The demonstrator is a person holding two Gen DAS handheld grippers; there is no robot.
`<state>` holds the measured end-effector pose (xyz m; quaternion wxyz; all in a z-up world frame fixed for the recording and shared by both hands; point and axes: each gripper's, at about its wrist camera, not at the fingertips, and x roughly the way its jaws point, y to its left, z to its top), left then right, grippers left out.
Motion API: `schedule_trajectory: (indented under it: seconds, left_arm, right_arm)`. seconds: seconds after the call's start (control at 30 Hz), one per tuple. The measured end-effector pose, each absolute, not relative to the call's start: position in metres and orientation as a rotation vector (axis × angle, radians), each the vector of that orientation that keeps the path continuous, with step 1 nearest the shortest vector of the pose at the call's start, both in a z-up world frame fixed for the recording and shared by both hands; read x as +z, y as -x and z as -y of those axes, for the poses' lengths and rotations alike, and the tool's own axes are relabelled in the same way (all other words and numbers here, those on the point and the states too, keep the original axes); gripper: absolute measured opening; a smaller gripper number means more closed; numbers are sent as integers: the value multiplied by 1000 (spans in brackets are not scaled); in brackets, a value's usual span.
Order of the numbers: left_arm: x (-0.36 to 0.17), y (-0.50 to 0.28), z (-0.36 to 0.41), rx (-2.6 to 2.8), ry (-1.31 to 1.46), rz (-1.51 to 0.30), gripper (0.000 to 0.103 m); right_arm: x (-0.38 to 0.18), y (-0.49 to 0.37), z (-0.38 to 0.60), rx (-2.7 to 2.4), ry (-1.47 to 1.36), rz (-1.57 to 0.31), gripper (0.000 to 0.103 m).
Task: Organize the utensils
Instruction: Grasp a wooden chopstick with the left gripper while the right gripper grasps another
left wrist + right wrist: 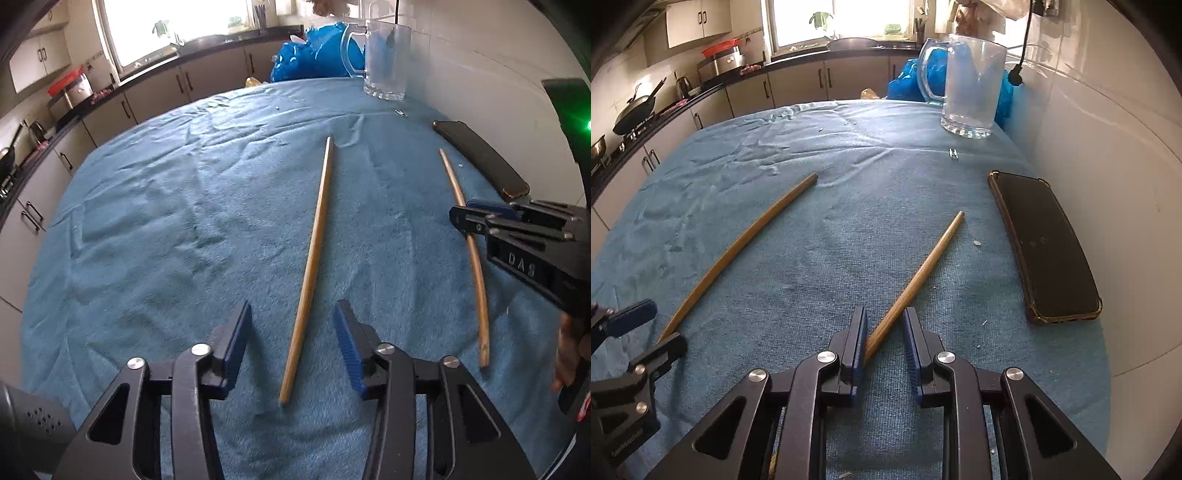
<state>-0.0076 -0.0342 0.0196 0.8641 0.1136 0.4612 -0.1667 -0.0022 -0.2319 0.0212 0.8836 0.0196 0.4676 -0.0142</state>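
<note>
Two wooden chopsticks lie on a blue towel (pixel 166 221). The left chopstick (pixel 314 251) (pixel 738 243) has its near end between the fingers of my left gripper (pixel 293 306) (pixel 652 330), which is open with a gap on both sides. The right chopstick (pixel 923 266) (pixel 476 258) runs slantwise through my right gripper (pixel 885 314) (pixel 466 212). That gripper is shut on it, the stick wedged against the left pad and the right fingertip. A clear glass mug (pixel 386 59) (pixel 971 85) stands empty at the table's far right.
A black phone (pixel 1045 247) (pixel 480 158) lies along the right edge beside the white tiled wall (pixel 1108 147). A blue plastic bag (pixel 314 55) sits behind the mug. A small metal bit (pixel 953 153) lies near the mug. Kitchen counters run behind and to the left.
</note>
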Motion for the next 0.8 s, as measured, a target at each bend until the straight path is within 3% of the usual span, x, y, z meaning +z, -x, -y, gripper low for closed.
schedule_trajectory:
  seconds: [0.07, 0.47, 0.73, 0.8]
  left_arm:
    - [21, 3, 34, -358, -219, -986, 8]
    - [22, 47, -2, -401, -7, -1138, 6]
    - [26, 105, -28, -482, 52, -1249, 6]
    - [33, 112, -30, -504, 54, -1238, 7]
  right_arm:
    - [21, 0, 231, -25, -36, -981, 19]
    - [23, 8, 225, 30, -32, -1053, 13]
    - [26, 66, 214, 141, 46, -1149, 14]
    - [27, 75, 214, 146, 65, -1168, 18]
